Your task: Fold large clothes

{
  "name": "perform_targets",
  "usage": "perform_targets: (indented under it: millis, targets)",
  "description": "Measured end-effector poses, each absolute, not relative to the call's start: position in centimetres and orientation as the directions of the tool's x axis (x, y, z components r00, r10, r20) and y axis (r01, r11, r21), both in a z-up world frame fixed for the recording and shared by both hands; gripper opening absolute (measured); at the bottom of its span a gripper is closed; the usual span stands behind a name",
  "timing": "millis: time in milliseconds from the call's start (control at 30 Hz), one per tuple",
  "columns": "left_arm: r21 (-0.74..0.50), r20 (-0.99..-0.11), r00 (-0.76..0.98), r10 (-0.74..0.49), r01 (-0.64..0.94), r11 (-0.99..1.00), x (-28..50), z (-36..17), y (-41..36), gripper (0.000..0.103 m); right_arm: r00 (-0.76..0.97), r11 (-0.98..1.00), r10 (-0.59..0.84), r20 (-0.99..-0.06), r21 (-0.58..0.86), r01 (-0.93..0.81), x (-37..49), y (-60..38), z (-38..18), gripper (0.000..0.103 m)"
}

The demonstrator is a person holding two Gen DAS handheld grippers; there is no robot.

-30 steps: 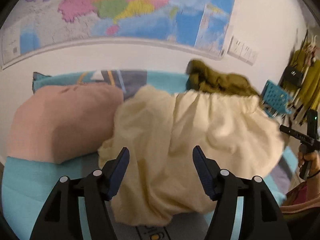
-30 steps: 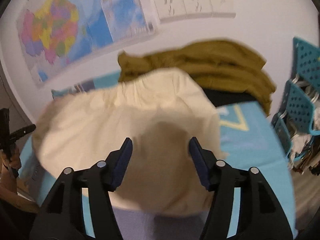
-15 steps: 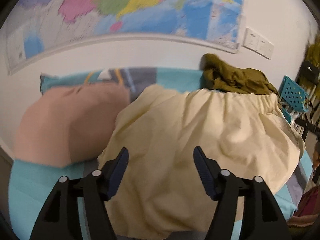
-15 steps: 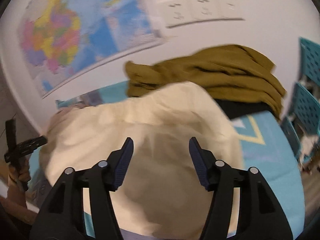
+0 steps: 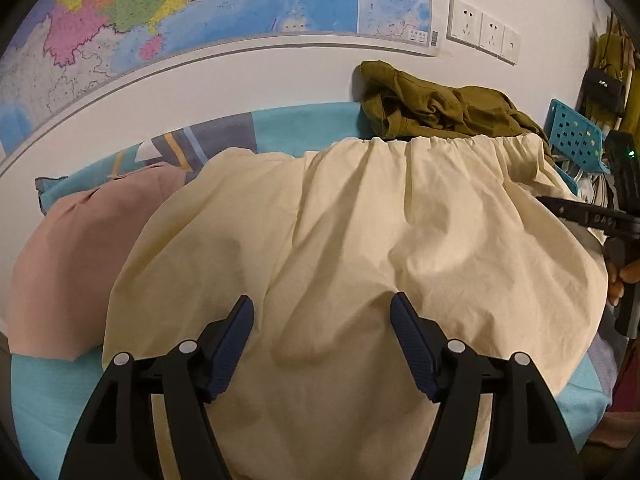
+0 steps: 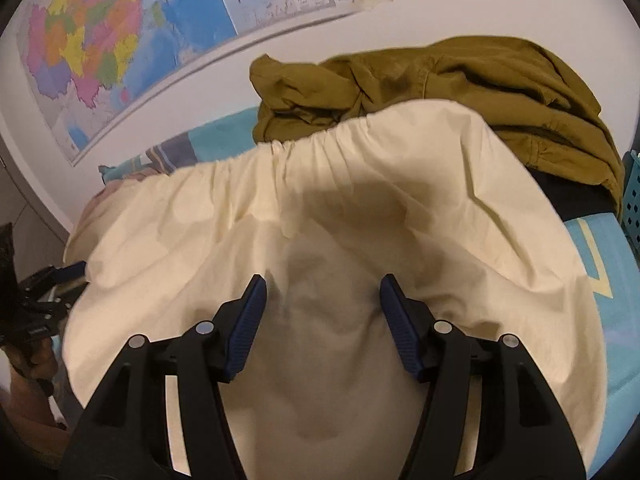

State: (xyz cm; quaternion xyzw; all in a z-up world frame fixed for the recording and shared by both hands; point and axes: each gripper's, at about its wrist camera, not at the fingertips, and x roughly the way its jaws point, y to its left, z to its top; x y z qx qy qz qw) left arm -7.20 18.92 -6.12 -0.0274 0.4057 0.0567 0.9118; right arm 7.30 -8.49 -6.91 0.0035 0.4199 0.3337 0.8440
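A large cream garment [image 5: 380, 240] with a gathered elastic waistband [image 5: 440, 142] lies spread and rumpled on the bed, waistband toward the wall. My left gripper [image 5: 321, 300] hangs open just over its near left part, nothing between the fingers. My right gripper [image 6: 322, 280] stands open above the same cream garment [image 6: 360, 200], its shadow on the cloth. In the left wrist view part of the right tool [image 5: 592, 218] and a hand show at the right edge.
A crumpled olive garment [image 5: 432, 108] lies behind the waistband against the wall. A folded pink garment [image 5: 80, 256] sits at the left on the teal bed sheet [image 5: 40, 392]. A blue perforated basket [image 5: 576, 132] stands at the right. A map [image 5: 200, 8] and sockets [image 5: 480, 32] are on the wall.
Both grippers have moved in over the cream garment, which now fills more of each view. Their jaws stand slightly wider. The garment lies flatter and more spread out.
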Motion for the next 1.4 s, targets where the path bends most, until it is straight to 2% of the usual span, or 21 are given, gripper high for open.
perform_targets:
  millis: [233,333,433,500,667,767,933,1033,1133,1267,1400]
  targets:
    - [0.001,-0.738,0.670,0.077,-0.113,0.994,-6.4,-5.9,18.7,0.068,0.454,0.762,0.592,-0.666,0.278,-0.585,7.6,-7.8,-4.5,0.059]
    - [-0.035,-0.750,0.660,0.046,-0.109,0.993,-5.3,-6.2,19.1,0.068,0.425,0.766,0.579,-0.696,0.286,-0.575,9.5,-6.3,-5.4,0.058]
    - [-0.095,-0.765,0.644,0.004,-0.119,0.988,-3.9,-7.0,20.4,0.069,0.389,0.789,0.519,-0.761,0.253,-0.559,11.5,-4.4,-7.7,0.061]
    - [-0.126,-0.776,0.631,-0.014,-0.133,0.983,-3.3,-7.5,21.1,0.069,0.383,0.793,0.507,-0.772,0.243,-0.559,11.8,-4.0,-8.1,0.062]
    - [-0.122,-0.773,0.634,-0.011,-0.133,0.984,-3.8,-6.9,20.8,0.068,0.411,0.767,0.570,-0.712,0.282,-0.577,9.9,-5.4,-5.8,0.062]
    - [-0.139,-0.745,0.666,-0.044,-0.089,0.986,-4.4,-5.9,20.3,0.068,0.382,0.697,0.645,-0.662,0.304,-0.649,7.0,-5.4,-4.1,0.062]
    - [-0.123,-0.751,0.654,-0.084,-0.014,0.992,-4.3,-6.1,18.3,0.069,0.276,0.580,0.681,-0.678,0.270,-0.768,2.5,-2.2,-4.5,0.062]
    - [-0.121,-0.780,0.621,-0.075,-0.033,0.992,-3.4,-7.8,18.1,0.072,0.284,0.595,0.617,-0.733,0.199,-0.779,2.2,-0.4,-6.8,0.065]
    - [-0.126,-0.784,0.617,-0.064,-0.058,0.990,-3.1,-8.2,18.2,0.072,0.286,0.611,0.619,-0.731,0.220,-0.760,2.9,-0.1,-7.5,0.065]
    - [-0.099,-0.770,0.638,-0.030,-0.074,0.992,-4.1,-7.4,17.9,0.072,0.291,0.607,0.644,-0.707,0.242,-0.757,1.9,-0.6,-6.1,0.065]
    - [-0.111,-0.726,0.686,-0.034,-0.068,0.992,-6.8,-6.2,18.1,0.072,0.263,0.514,0.726,-0.635,0.248,-0.821,-1.0,-1.1,-3.2,0.066]
